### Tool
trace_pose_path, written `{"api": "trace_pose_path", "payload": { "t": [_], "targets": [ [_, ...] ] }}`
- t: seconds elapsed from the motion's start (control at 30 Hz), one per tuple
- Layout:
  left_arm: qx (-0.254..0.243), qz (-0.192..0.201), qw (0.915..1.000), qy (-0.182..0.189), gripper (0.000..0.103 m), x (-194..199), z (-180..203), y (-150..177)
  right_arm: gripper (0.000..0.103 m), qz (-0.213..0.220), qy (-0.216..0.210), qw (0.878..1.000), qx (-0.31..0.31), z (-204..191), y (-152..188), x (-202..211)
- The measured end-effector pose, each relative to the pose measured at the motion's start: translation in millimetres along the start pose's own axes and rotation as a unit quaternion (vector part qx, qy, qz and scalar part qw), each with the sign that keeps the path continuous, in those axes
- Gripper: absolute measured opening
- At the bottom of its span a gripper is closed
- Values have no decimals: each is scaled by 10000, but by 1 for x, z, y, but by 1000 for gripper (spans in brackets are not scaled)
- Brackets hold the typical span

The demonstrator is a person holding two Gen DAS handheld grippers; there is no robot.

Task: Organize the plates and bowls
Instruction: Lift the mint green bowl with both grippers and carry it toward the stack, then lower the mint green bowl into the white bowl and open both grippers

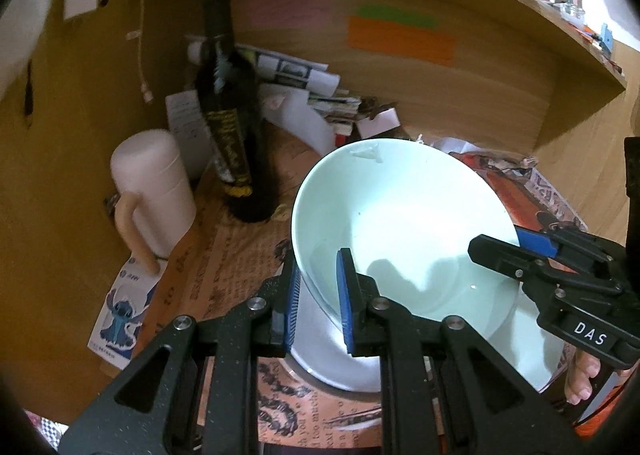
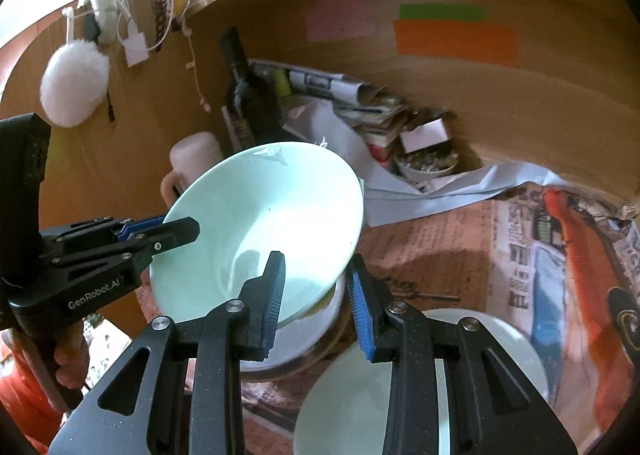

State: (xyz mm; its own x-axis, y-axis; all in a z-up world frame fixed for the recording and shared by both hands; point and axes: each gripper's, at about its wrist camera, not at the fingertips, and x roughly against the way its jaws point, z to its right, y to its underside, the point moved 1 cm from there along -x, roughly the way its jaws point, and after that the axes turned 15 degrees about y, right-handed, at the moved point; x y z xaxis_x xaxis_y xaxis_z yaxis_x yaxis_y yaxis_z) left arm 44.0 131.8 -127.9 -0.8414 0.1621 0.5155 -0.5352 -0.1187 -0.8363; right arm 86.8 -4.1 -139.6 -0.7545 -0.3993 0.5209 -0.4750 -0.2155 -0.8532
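Left and right wrist views, one moment. I hold a pale green bowl (image 1: 400,223) between both tools, tilted, with its far rim raised and its hollow facing the cameras.

Left gripper (image 1: 318,305): its fingers are closed on the bowl's near-left wall, one blue pad inside and the other outside. From the right wrist view the same tool (image 2: 172,229) reaches in from the left and clamps the bowl's left rim.

Right gripper (image 2: 316,303): its fingers straddle the bowl's lower right rim, one pad inside and one outside. The outer pad seems to stand a little off the wall, so I cannot tell whether the grip is firm. In the left wrist view it (image 1: 516,247) meets the bowl's right edge.

Beneath the held bowl sits a white bowl (image 2: 304,331), the lower rim of the green one touching or just above it; I cannot tell which. A white plate (image 2: 504,343) lies just beside it at the lower right.

Everything rests on a table (image 2: 432,255) covered in printed newspaper-pattern paper. Behind stand a dark bottle (image 1: 232,127), a pale pink jug (image 1: 152,191), and a pile of papers (image 1: 304,91) against a wooden back panel (image 1: 480,95) carrying coloured sticky notes (image 1: 400,39).
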Motion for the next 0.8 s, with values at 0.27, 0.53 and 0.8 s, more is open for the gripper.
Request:
{"api": "trace_pose_path", "payload": {
  "t": [0.27, 0.53, 0.8],
  "targets": [
    [171, -167, 9997, -60, 17, -4, -15, 14, 29, -318, -88, 9994, 67, -11, 11, -18],
    [223, -363, 9991, -24, 17, -14, -20, 24, 29, -509, -69, 9986, 88, -12, 19, -27],
    [300, -503, 9982, -113, 17, -22, -26, 30, 29, -535, -55, 9984, 193, -18, 21, -29]
  ]
}}
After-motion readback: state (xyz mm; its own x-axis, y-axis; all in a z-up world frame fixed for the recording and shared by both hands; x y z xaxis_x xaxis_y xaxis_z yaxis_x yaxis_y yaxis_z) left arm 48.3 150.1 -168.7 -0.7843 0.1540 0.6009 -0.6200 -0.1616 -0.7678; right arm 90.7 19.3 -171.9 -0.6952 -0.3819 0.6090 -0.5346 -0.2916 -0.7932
